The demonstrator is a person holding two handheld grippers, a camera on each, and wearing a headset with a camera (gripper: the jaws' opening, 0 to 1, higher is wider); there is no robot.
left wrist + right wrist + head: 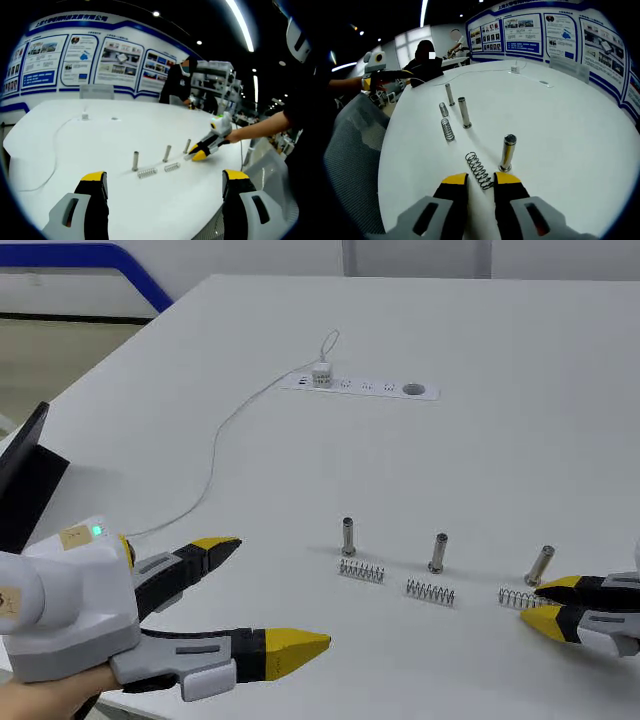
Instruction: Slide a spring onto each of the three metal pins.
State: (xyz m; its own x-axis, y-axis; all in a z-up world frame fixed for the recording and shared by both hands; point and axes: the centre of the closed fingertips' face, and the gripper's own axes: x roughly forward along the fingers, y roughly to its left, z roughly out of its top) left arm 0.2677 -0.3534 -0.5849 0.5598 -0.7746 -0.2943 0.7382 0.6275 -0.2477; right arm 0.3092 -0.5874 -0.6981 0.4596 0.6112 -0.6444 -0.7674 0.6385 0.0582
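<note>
Spring (478, 169) end sits between the right tongs' (481, 178) slightly parted jaws.

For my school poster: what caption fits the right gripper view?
Right gripper, jaws either side of a spring end, beside an upright pin on the white table.

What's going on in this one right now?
A person works with two hand-held tools. Three pins stand bare, with three springs lying beside them. The right tool has its jaws on either side of the rightmost spring; a firm grip isn't clear. The left tool hovers open, away from the parts.
</note>
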